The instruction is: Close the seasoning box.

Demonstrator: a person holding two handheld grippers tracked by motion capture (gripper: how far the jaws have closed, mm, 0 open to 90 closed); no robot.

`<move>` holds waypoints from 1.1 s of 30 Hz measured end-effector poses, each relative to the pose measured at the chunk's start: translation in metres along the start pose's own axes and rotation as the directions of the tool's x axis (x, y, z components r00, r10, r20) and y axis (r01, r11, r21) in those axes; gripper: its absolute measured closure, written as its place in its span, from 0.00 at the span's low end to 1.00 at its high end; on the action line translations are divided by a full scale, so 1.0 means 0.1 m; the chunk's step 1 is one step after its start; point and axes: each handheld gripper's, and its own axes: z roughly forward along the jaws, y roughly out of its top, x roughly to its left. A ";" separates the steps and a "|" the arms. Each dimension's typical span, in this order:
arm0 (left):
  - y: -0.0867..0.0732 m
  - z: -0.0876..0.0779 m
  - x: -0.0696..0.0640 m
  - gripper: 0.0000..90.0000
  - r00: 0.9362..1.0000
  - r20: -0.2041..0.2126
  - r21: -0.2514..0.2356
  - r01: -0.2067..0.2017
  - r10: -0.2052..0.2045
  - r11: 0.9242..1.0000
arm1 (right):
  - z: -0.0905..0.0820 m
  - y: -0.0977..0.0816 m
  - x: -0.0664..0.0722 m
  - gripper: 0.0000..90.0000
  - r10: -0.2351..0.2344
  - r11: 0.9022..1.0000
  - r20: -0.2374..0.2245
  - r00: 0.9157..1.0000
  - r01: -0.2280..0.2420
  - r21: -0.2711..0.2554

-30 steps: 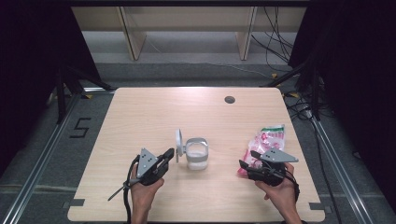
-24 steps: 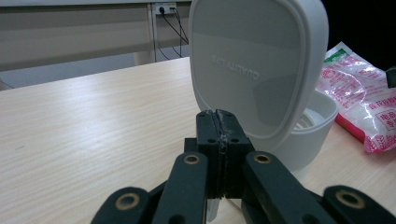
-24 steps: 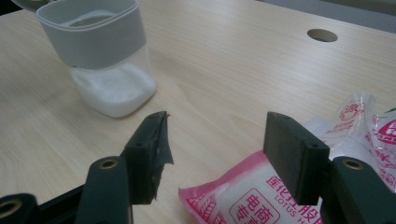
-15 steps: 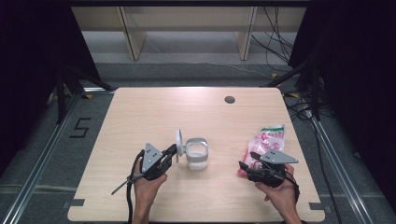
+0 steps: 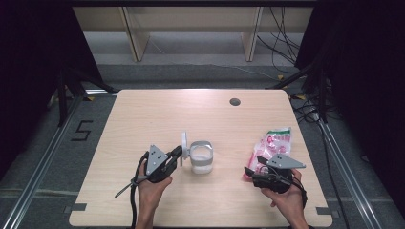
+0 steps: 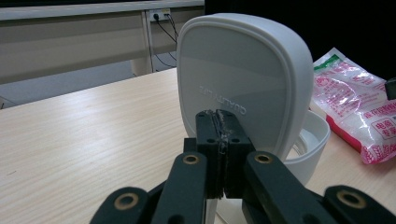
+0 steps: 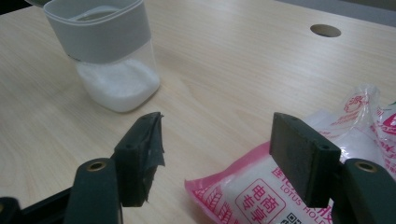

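Left jaws: my left gripper (image 5: 177,153) has its jaws pressed tight on the lower edge of the lid (image 6: 243,79), holding it up on edge beside the container.
Right jaws: my right gripper (image 7: 226,154) stands wide and grips nothing; the jaws have just been opening, and the near corner of the bag (image 7: 261,191) lies between them, untouched by either pad.
Where the bag lies: on the counter (image 5: 157,114), at its right side, just ahead of my right jaws, well apart from my left hand.
Long axis: the bag runs away from me and slightly to the right in the high view, so my right jaws meet it at its near, short end.
Nearer hand: the right, clearly.
Container (image 5: 201,156): open-topped, near the counter's middle, between my two grippers; clear lower wall, frosted grey band above, white grains in the bottom.
Lid material: smooth white plastic, rounded square, raised rim, faint embossed lettering.
Bag material: thin crinkly film, pink and white print, a green strip at the far end; it looks partly full of white grains, though the glare leaves me unsure.
Counter surface: pale wood grain, matt, with one round cable hole (image 5: 234,101) at the far side.
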 end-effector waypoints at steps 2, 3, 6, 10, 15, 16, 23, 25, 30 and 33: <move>0.00 0.00 -0.01 0.98 1.000 0.000 -0.001 0.000 0.000 1.000 | -0.01 -0.01 0.02 0.39 0.030 1.000 0.002 1.000 -0.030 0.007; 0.01 0.00 -0.01 0.98 1.000 0.007 -0.003 0.007 -0.007 1.000 | -0.01 -0.01 0.01 0.39 0.010 1.000 0.004 1.000 -0.010 0.004; 0.01 0.01 -0.02 0.98 1.000 0.010 -0.004 0.004 -0.004 1.000 | -0.01 -0.01 0.01 0.39 0.004 1.000 -0.002 1.000 -0.004 0.001; 0.02 0.03 -0.04 0.97 1.000 0.011 -0.002 -0.005 0.005 1.000 | -0.02 -0.02 0.05 0.39 0.025 1.000 -0.011 1.000 -0.025 0.017; 0.03 0.03 -0.05 0.97 1.000 0.016 -0.003 -0.005 0.005 1.000 | -0.03 -0.02 0.05 0.39 0.023 1.000 -0.010 1.000 -0.023 0.018; 0.03 0.03 -0.05 0.97 1.000 0.016 -0.003 -0.005 0.005 1.000 | -0.02 -0.02 0.04 0.39 0.026 1.000 -0.017 1.000 -0.026 0.004; 0.05 0.05 -0.11 0.96 0.999 0.040 -0.010 -0.003 0.004 1.000 | -0.02 -0.03 0.02 0.39 0.003 1.000 -0.027 1.000 -0.003 0.005; 0.06 0.05 -0.11 0.96 0.999 0.040 -0.011 -0.009 0.009 1.000 | -0.02 -0.03 0.03 0.39 0.001 1.000 -0.025 1.000 -0.001 0.005; 0.07 0.04 -0.11 0.86 0.998 0.060 -0.014 0.016 -0.015 1.000 | -0.03 -0.03 0.03 0.39 0.000 1.000 -0.017 1.000 0.000 0.005; 0.07 0.03 -0.11 0.74 0.997 0.068 -0.011 0.031 -0.031 0.999 | -0.03 -0.03 0.02 0.40 -0.005 1.000 -0.017 1.000 0.005 0.008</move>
